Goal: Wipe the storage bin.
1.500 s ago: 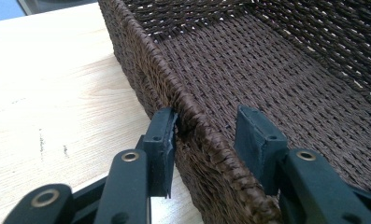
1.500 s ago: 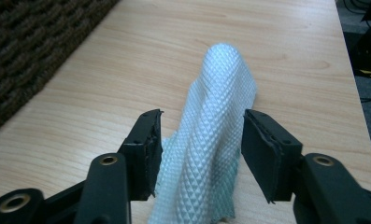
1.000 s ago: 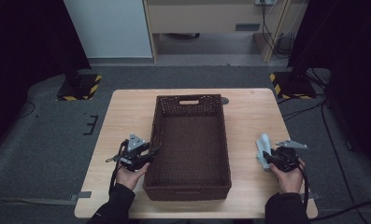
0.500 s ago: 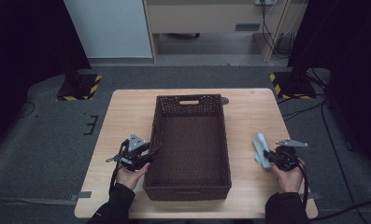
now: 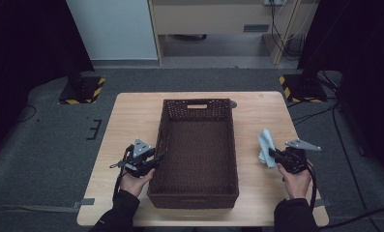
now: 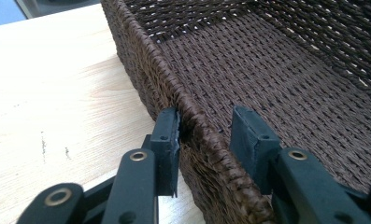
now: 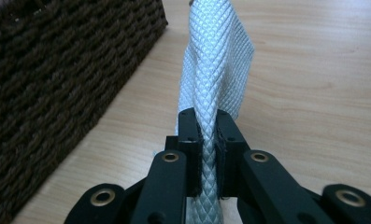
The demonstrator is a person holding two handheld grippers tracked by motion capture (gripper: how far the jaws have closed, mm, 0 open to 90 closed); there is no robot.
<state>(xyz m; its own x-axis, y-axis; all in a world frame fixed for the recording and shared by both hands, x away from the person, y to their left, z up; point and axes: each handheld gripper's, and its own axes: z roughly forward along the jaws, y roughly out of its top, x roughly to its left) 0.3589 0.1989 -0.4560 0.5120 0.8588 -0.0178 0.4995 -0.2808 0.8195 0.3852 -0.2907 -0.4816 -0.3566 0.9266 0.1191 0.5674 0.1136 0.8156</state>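
The pale cloth (image 7: 216, 65) is pinched in the right gripper (image 5: 276, 157), just right of the wicker basket (image 5: 199, 145). The left gripper (image 6: 204, 135), its 2 jaws closing astride the basket's rim, should clamp firmly before the cloth swings in.

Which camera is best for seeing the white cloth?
The right gripper view: the cloth stands close up, its diamond pattern clear, pinched between the jaws. The high view shows it small, right of the basket; the left gripper view shows basket and table.
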